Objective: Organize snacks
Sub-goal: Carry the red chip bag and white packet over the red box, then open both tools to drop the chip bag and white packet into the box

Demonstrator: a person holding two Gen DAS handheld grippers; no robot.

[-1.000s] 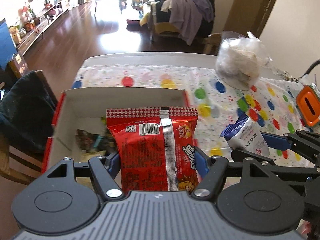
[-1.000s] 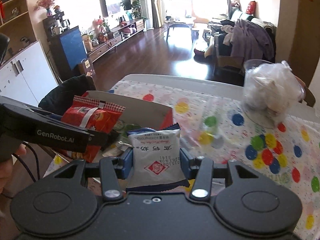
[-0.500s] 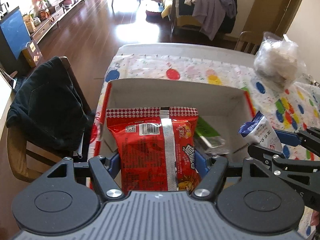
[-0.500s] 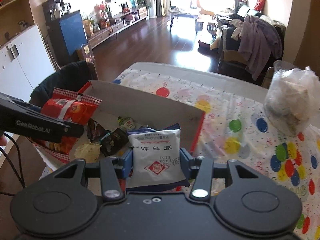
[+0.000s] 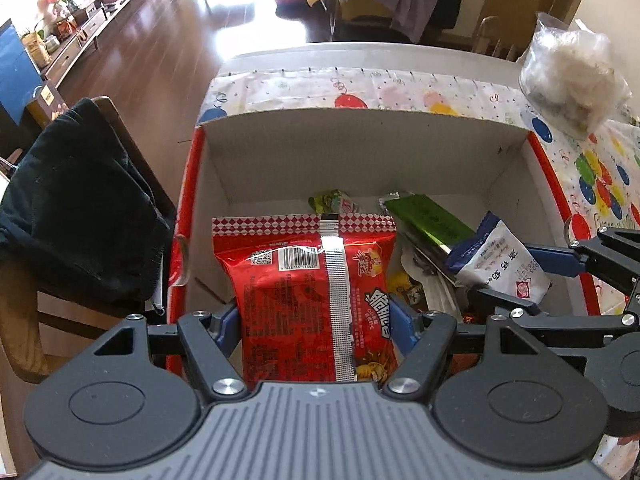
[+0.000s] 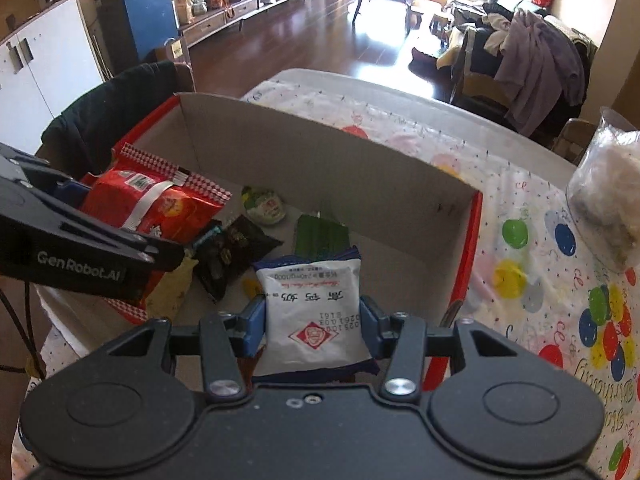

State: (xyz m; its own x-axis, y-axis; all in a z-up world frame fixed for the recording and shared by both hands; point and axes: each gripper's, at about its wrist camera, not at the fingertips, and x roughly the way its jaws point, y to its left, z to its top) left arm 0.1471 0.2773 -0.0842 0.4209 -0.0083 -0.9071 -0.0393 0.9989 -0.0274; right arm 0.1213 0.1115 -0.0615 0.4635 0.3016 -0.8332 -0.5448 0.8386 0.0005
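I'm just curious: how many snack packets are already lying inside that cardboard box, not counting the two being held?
4 that I can make out: a round green-white packet near the back wall, a green packet beside it, a black packet in the middle, and a yellow one near the front. Others may be hidden under the grippers.

A table covered by a balloon-print cloth stretches ahead of the fingers. A clear plastic bag of pale stuff sits on it, far ahead and to the right. Left of the fingers, a dark garment hangs over a wooden chair. Well beyond the table lies a glossy dark wood floor. A low cabinet with ornaments runs along the far left wall, beside a blue panel and a white cupboard. Far ahead to the right, clothes are heaped on a sofa.
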